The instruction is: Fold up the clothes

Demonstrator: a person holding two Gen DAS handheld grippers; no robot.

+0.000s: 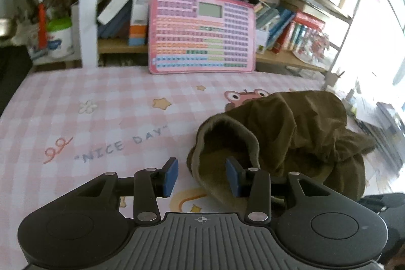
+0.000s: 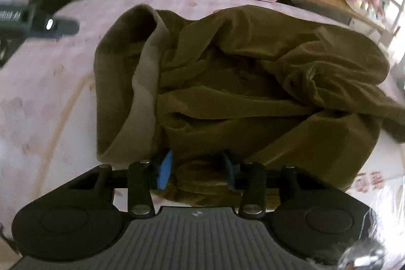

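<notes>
Crumpled olive fleece garment (image 2: 240, 72) on checked cloth (image 1: 76, 105); left jaws apart, right jaws pinching hem.

We are seeing bare checked tablecloth (image 1: 76, 118) lying open left of the crumpled olive garment (image 1: 291, 133); the pink keyboard toy (image 1: 202, 29) and bookshelf (image 1: 291, 60) are blocking the far edge.

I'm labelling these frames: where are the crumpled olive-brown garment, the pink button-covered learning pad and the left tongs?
Crumpled olive-brown garment (image 2: 253, 82): right wrist view, middle folds.
Pink button-covered learning pad (image 1: 202, 29): left wrist view, key rows.
Left tongs (image 1: 201, 177): left wrist view, between blue pads.
</notes>
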